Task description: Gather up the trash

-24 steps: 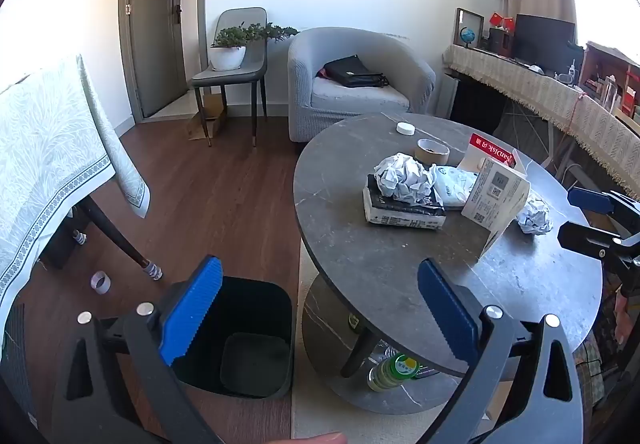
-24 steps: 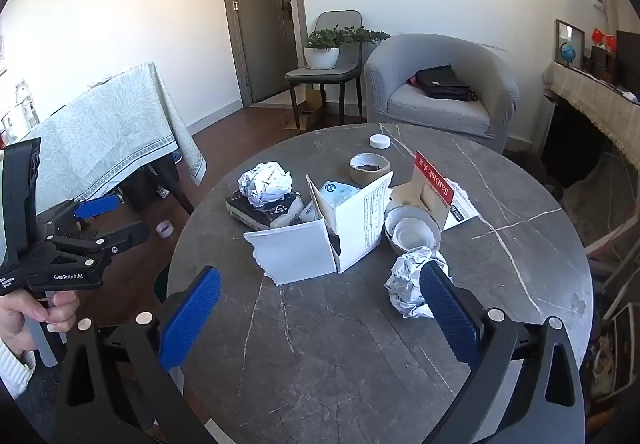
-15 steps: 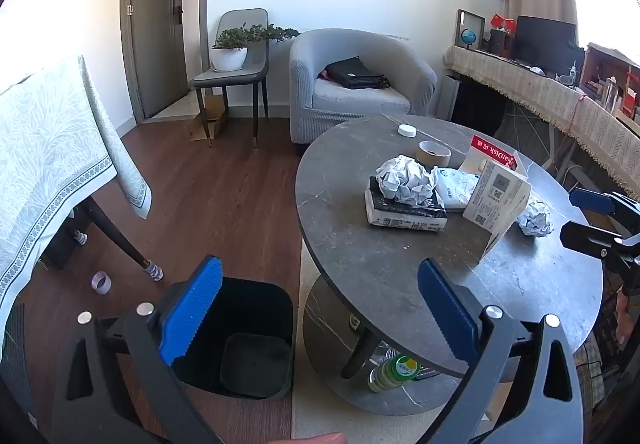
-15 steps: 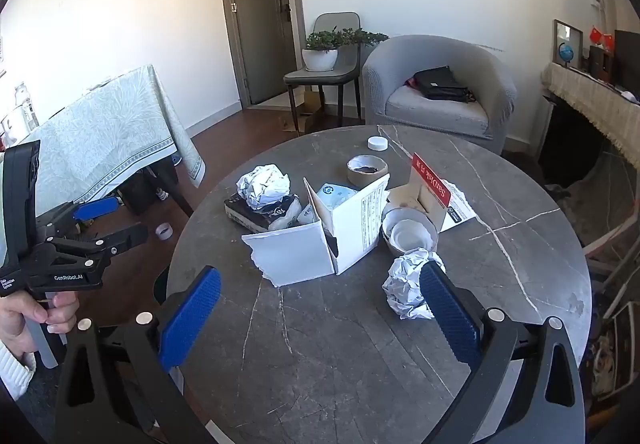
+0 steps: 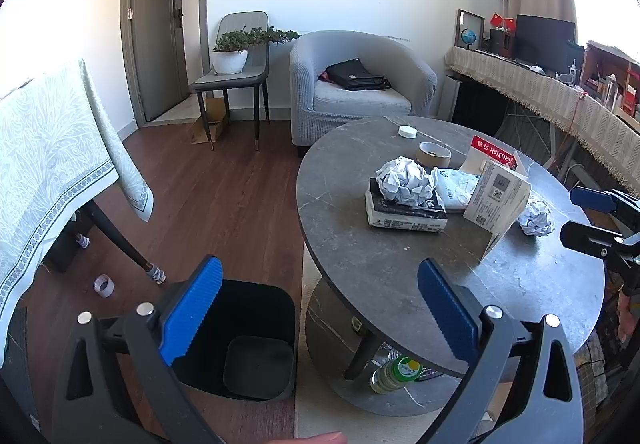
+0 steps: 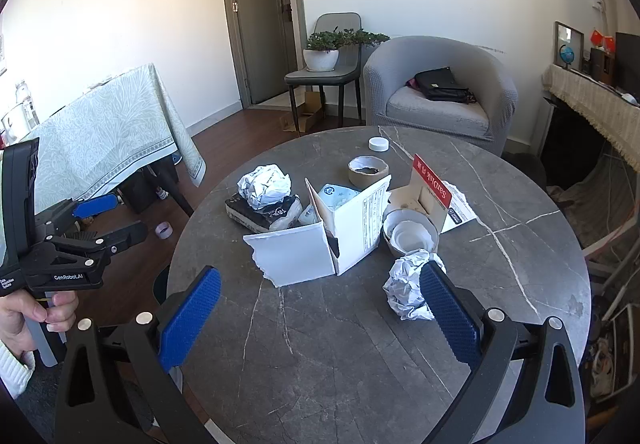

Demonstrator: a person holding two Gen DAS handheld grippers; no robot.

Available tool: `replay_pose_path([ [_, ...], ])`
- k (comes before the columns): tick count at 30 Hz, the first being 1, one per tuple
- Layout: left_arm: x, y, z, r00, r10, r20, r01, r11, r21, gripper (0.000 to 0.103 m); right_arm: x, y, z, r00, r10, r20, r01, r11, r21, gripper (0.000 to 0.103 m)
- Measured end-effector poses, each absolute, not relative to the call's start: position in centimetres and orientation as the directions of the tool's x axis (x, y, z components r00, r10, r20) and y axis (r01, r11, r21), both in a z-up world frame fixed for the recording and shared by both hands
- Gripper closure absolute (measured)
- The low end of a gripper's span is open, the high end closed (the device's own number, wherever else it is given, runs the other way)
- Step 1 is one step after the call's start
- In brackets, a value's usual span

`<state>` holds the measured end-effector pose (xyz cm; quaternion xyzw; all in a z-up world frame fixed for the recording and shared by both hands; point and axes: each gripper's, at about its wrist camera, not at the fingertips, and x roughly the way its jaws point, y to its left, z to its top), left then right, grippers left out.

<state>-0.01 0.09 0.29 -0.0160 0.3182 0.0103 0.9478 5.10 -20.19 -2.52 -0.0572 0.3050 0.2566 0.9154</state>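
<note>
A round grey marble table holds the trash: a crumpled paper ball at the near right, another paper ball on a dark book, a torn white box, a red-topped card package and a tape roll. My right gripper is open and empty above the table's near side, its right finger beside the near ball. My left gripper is open and empty, above a black bin on the floor left of the table.
A grey armchair with a black bag, a chair with a plant and a cloth-covered table stand around. Bottles lie on the table's lower shelf. A tape roll lies on the wood floor.
Both grippers have drifted slightly; the right one has come a little nearer the crumpled ball. Both stay open and nothing has been picked up.
</note>
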Motion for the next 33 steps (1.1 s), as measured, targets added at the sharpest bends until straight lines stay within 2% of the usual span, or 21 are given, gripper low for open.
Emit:
replay_pose_path([
  [33,-0.12,0.02,0.23,0.800,0.013,-0.600,-0.031,0.999,-0.020,0.003,5.06,-20.02,-2.58,0.684,0.426,-0.592,-0.506,0.862,0.035,0.003],
])
